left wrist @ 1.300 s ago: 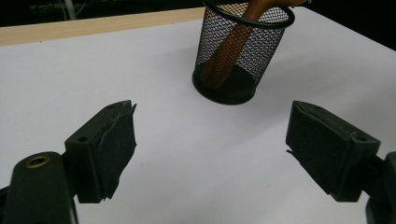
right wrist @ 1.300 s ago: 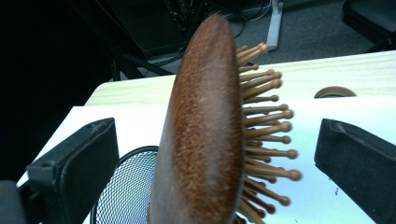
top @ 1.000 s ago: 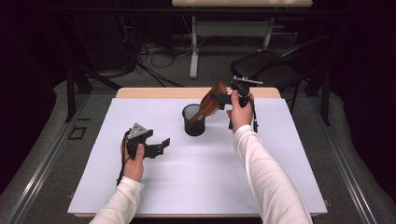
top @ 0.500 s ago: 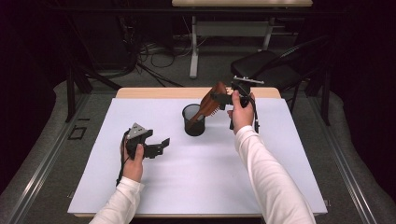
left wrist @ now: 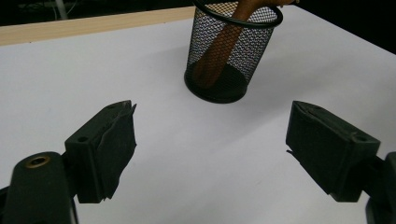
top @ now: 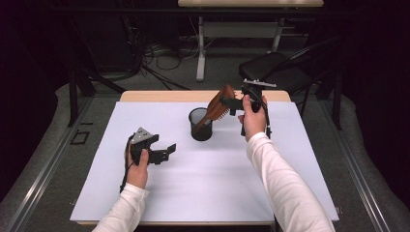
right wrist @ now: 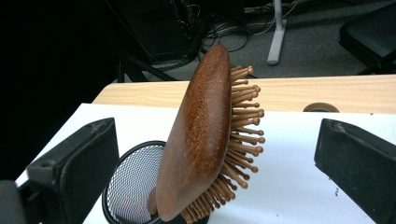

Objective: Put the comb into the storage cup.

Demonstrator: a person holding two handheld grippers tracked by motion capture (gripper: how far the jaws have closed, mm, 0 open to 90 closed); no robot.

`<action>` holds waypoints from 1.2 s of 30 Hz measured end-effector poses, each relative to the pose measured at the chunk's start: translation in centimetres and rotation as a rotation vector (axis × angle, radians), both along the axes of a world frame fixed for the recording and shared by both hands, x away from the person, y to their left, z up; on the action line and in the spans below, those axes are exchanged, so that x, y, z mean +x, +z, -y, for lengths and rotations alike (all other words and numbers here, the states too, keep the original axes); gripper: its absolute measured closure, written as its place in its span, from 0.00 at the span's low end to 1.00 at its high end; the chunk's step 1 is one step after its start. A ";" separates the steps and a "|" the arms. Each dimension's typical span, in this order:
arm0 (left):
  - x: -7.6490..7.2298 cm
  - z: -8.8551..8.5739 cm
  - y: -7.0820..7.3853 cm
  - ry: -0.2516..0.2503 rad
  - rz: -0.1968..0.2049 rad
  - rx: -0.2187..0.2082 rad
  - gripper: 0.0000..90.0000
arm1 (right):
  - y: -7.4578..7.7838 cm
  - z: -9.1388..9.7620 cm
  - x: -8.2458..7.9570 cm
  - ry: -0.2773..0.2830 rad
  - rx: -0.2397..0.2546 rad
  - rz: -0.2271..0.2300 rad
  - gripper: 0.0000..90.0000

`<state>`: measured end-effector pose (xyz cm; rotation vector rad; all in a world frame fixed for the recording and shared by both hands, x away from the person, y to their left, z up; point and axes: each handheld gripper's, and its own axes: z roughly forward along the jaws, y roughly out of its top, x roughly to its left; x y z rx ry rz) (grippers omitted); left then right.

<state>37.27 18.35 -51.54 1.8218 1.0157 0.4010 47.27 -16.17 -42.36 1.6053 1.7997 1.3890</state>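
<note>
A brown wooden hairbrush (top: 218, 108) stands handle-down in a black mesh cup (top: 200, 124) near the table's far middle, its head leaning out to the right. My right gripper (top: 231, 103) is held in the air at the brush head. In the right gripper view its jaws stand wide apart on either side of the hairbrush (right wrist: 198, 135), touching neither side, with the mesh cup (right wrist: 133, 186) below. My left gripper (top: 167, 151) rests open on the white sheet, left of the cup and nearer me. In its own view the left gripper (left wrist: 210, 144) faces the cup (left wrist: 232, 51) and the brush handle (left wrist: 219, 51) inside.
A white sheet (top: 193, 193) covers the table, with a strip of bare wood (top: 159, 95) along the far edge. A black folding chair (top: 275, 72) stands behind the table at the right. Cables and a desk leg lie on the floor beyond.
Hardly anything has moved. The right gripper stays at the brush head above the cup, and the left gripper rests where it was.
</note>
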 end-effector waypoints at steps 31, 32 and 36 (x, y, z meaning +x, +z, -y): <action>-0.4 -0.1 1.8 -0.075 -0.019 -0.015 0.18 | -0.3 3.5 -5.3 0.129 -0.058 0.003 0.00; -0.4 -0.1 1.8 -0.074 -0.019 -0.009 0.18 | -0.4 3.7 -5.4 0.134 -0.064 0.004 0.00; -0.3 -0.1 1.6 -0.081 -0.026 0.016 0.18 | -1.0 4.5 -6.1 0.149 -0.073 -0.002 0.00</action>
